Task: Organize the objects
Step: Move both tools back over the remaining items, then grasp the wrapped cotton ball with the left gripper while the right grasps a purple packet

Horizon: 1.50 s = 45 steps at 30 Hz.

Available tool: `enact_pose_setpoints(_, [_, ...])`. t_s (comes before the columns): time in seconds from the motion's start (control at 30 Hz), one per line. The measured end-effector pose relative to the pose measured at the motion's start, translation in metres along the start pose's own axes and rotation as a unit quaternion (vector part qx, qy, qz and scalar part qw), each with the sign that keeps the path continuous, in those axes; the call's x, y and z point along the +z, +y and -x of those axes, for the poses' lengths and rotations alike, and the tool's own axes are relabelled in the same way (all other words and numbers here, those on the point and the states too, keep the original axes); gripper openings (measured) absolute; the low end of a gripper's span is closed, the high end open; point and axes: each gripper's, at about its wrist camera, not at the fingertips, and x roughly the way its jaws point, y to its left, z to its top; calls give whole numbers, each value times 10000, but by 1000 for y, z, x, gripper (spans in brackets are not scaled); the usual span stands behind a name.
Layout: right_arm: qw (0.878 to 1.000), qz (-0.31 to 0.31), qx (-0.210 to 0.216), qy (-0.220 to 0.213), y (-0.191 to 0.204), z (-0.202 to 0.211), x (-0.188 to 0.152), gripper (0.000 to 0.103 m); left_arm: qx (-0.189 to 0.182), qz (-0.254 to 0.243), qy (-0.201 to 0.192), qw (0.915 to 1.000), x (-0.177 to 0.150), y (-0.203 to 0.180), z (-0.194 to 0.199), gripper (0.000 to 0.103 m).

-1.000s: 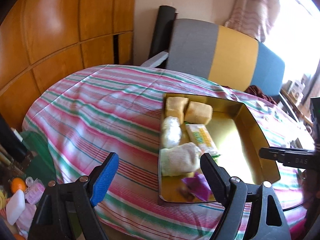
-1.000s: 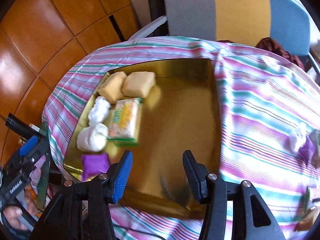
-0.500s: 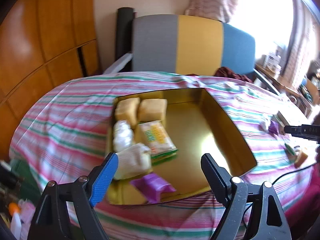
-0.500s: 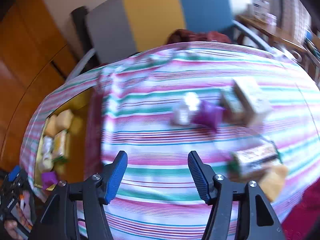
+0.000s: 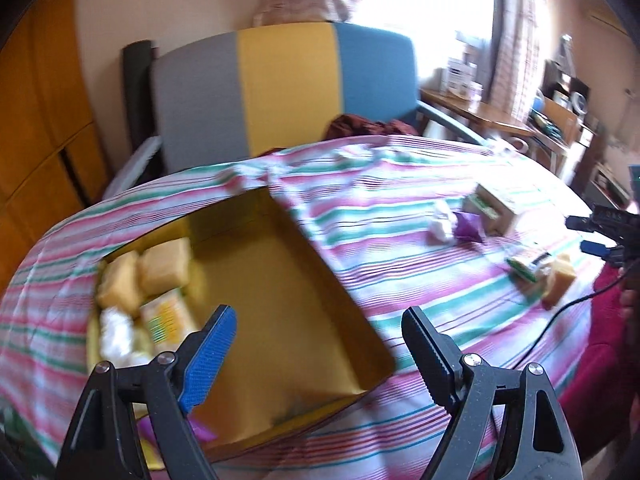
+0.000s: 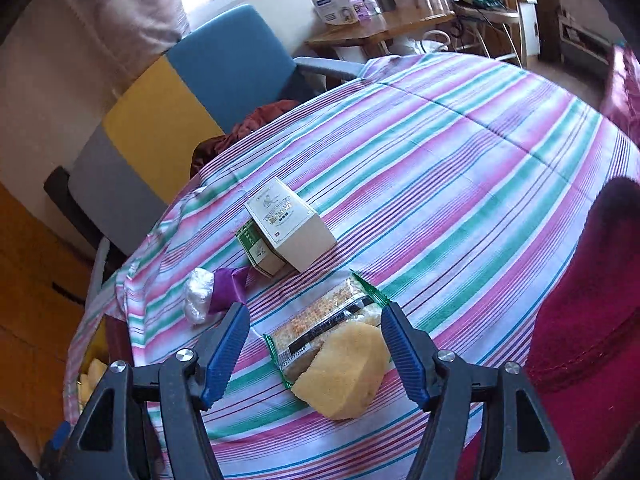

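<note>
Left wrist view: the left gripper (image 5: 316, 332) hovers over the gold tray (image 5: 276, 280) with its jaws apart and nothing between them. The tray's long axis runs from the near edge toward the chair (image 5: 280, 88). All its contents sit along the left wall: two yellow sponges (image 5: 144, 272) at the far end, a yellow printed packet (image 5: 168, 316) and a white wad (image 5: 116, 332) nearer; the purple wrapper (image 5: 200, 432) at the near corner is mostly hidden by a finger. This view is blurred.

Right wrist view: the right gripper (image 6: 316, 352) has just been opening; its jaws stand apart on either side of a yellow sponge (image 6: 344, 376), without touching it. The sponge overlaps a green-edged snack packet (image 6: 328, 320), whose long axis runs diagonally up to the right. Only this view shows clearly the cream box (image 6: 288, 224) on the striped cloth (image 6: 460, 168) of the desk.
</note>
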Motion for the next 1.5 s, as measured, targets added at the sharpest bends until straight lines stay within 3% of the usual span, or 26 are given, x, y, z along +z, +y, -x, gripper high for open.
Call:
enact_pose_setpoints(0.4, [9987,-261,426,93,-8,-5,-2,70,-565,-578,505,9954,22,-76,-55,85])
enact_pose_setpoints(0.7, [9954,-519,798,138,-19,-6,-1,70,-633,-488,810,9935,67,-106,-114,73])
enact_pose_setpoints(1.0, [9930,-532,1020,284,-18,-10,-1,70,-510,-432,1071,9920,99,-127,-187,73])
enact_pose_setpoints(1.23, [9926,-527,1039,332,-17,-11,-1,70,-735,-165,1448,9866,105,-134,-236,72])
enact_pose_setpoints(1.27, [9927,-526,1027,343,-17,-12,-1,70,-720,-145,1496,9860,104,-134,-241,67])
enact_pose_setpoints(1.33, [9931,-489,1003,365,-16,-13,-1,70,-608,-194,1413,9879,102,-133,-243,38])
enact_pose_setpoints(1.43, [9941,-366,936,403,-11,-15,-1,70,-794,3,1492,9856,100,-124,-234,36])
enact_pose_setpoints(1.5, [9949,-261,856,456,-6,-17,-1,70,-721,26,1434,9870,96,-117,-219,36])
